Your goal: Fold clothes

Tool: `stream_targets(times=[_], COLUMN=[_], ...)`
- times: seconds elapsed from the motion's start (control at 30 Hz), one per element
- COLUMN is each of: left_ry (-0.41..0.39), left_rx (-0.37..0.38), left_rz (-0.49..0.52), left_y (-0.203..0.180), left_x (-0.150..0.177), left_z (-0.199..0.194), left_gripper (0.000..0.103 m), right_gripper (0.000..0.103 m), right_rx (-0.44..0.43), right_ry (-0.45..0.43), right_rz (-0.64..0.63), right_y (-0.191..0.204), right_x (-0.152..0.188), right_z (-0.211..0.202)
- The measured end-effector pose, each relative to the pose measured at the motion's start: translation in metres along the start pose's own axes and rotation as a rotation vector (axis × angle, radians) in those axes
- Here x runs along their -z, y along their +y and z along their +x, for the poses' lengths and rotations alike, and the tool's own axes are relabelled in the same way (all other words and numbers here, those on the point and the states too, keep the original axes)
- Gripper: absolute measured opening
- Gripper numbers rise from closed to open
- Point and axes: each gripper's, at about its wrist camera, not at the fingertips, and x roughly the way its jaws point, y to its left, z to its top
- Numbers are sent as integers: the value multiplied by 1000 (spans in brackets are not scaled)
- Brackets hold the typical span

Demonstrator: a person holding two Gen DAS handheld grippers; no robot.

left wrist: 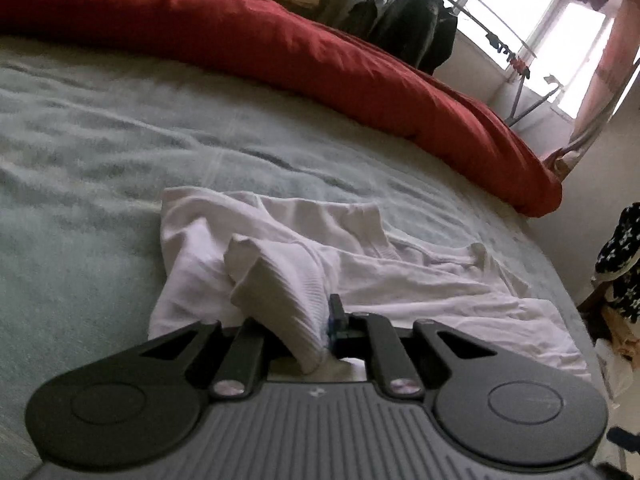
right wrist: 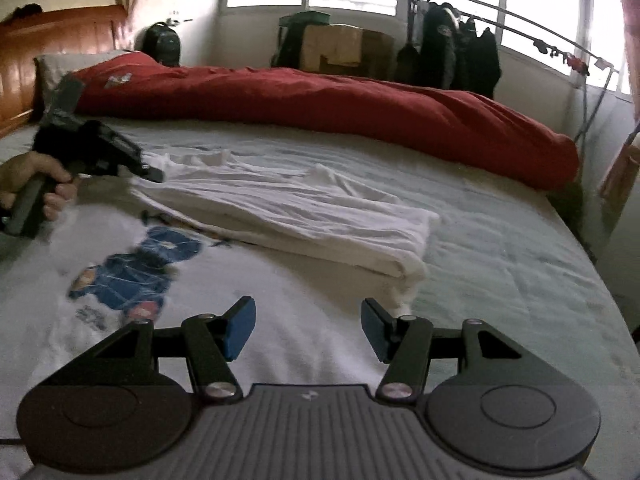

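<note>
A white T-shirt (right wrist: 280, 208) lies on the pale green bed sheet (right wrist: 500, 248), one side folded over, with a blue cartoon print (right wrist: 136, 272) showing near me. In the left wrist view the shirt (left wrist: 400, 280) is crumpled, and my left gripper (left wrist: 308, 332) is shut on a ribbed fold of its cloth, lifted off the bed. The left gripper also shows in the right wrist view (right wrist: 152, 174), held by a hand at the shirt's left end. My right gripper (right wrist: 308, 328) is open and empty, hovering just above the shirt's near part.
A rolled red duvet (right wrist: 320, 108) runs along the far side of the bed. A wooden headboard (right wrist: 52, 40) stands at the left. A clothes rack with dark jackets (right wrist: 460, 48), boxes and a window lie beyond the bed. Patterned clothes (left wrist: 620, 260) hang at the right.
</note>
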Motion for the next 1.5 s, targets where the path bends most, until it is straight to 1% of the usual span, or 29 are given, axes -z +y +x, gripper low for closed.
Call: stream_targets(times=[0.13, 0.17, 0.2, 0.27, 0.33, 0.4, 0.43, 0.47, 0.53, 0.63, 0.73, 0.77, 0.87, 0.93, 1.0, 1.07, 1.13, 1.2, 1.27, 1.37, 1.4, 1.43, 1.5], left_ry=[10, 11, 12, 15, 17, 20, 21, 22, 23, 21, 19, 20, 19, 16, 14, 11, 9, 9, 10, 0, -17, -38, -62], left_rx=[-1, -2, -1, 4, 16, 33, 43, 50, 59, 60, 62, 66, 80, 90, 95, 97, 97, 97, 98, 95, 76, 53, -2], left_rz=[-12, -9, -8, -13, -28, -41, -46, -52, -59, -57, -54, -57, -66, -71, -70, -70, -67, -68, -69, -21, 36, 103, 202], left_y=[1, 0, 0, 4, 7, 11, 13, 15, 17, 17, 17, 18, 21, 23, 23, 23, 23, 23, 23, 17, 10, 2, -10], left_x=[1, 2, 2, 0, -1, -1, -1, -1, -1, 0, 1, 1, 1, 2, 3, 3, 3, 3, 2, -2, -3, -3, -4], left_z=[4, 3, 2, 10, 11, 12, 12, 12, 13, 14, 15, 16, 17, 18, 18, 18, 19, 19, 19, 14, 9, 3, -6], left_gripper=[10, 10, 10, 12, 14, 15, 16, 16, 15, 15, 15, 15, 16, 16, 16, 15, 15, 15, 16, 17, 26, 44, 63], right_gripper=[62, 59, 49, 37, 36, 35, 35, 35, 35, 35, 35, 35, 34, 31, 31, 32, 32, 32, 32, 32, 33, 33, 33], right_rx=[10, 10, 8, -17, -37, -12, -2, -12, -29, -35, -75, -79, -46, 26, 47, 65, 39, 7, 10, 31, 27, 24, 28], right_ry=[-56, -73, -83, -65, -19, 69, 75, 55, 45, -10, -47, -39, 37, 66, 53, 17, -34, -50, -6, 75, 69, 63, 47], right_rz=[16, 22, 24, 54, 76, 61, 52, 75, 161, 189, 208, 209, 217, 212, 293, 298, 293, 256, 229, 223, 228, 229, 192], right_y=[-28, -36, -43, -56, -66, -71, -74, -81, -95, -101, -101, -101, -108, -118, -130, -131, -126, -116, -109, -104, -104, -103, -97], right_x=[-28, -37, -45, -58, -57, -43, -33, -25, -23, -36, -57, -61, -60, -50, -44, -46, -52, -61, -62, -57, -56, -56, -55], right_z=[18, 25, 36, 63, 94, 118, 121, 117, 108, 100, 114, 124, 156, 167, 162, 152, 143, 144, 156, 172, 167, 161, 151])
